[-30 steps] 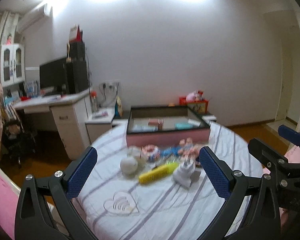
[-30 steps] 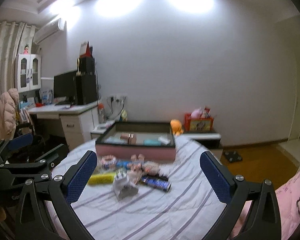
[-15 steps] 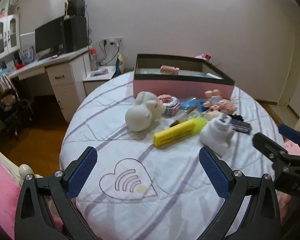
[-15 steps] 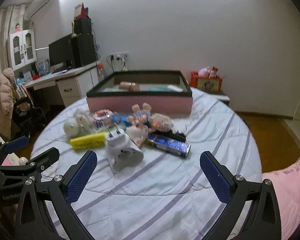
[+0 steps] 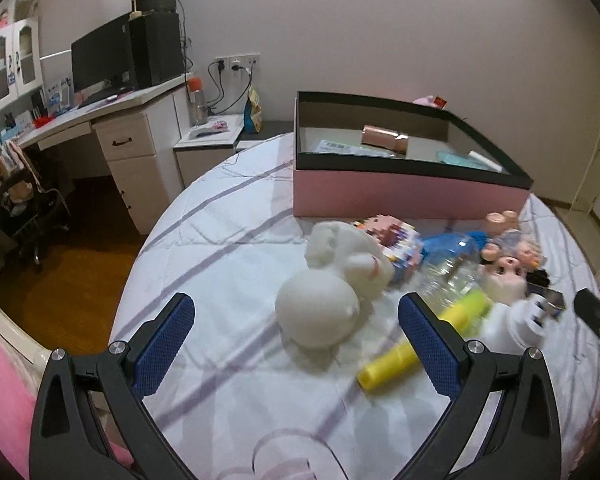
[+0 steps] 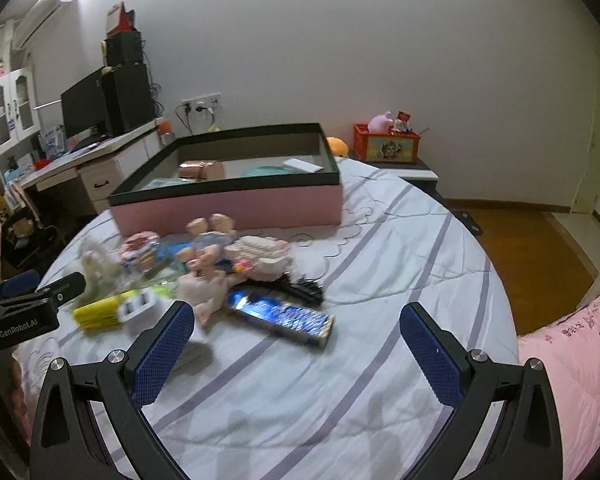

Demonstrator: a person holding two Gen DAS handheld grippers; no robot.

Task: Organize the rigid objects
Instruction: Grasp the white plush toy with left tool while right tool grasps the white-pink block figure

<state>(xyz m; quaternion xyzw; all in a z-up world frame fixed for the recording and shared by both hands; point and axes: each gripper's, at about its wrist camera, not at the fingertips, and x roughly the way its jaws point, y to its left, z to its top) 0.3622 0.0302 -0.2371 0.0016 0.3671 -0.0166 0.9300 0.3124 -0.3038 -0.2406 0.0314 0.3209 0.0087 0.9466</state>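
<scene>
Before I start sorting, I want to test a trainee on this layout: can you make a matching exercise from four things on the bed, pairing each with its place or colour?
Things:
1. white rabbit figure
2. yellow tube
3. copper-coloured roll
4. blue shiny packet

Descriptions:
A. lies inside the pink box
B. straight ahead of the open left gripper
C. partly hidden by the left gripper's right finger
D. ahead of the open right gripper, nearest the camera in the pile

Pairs: 1-B, 2-C, 3-A, 4-D
</scene>
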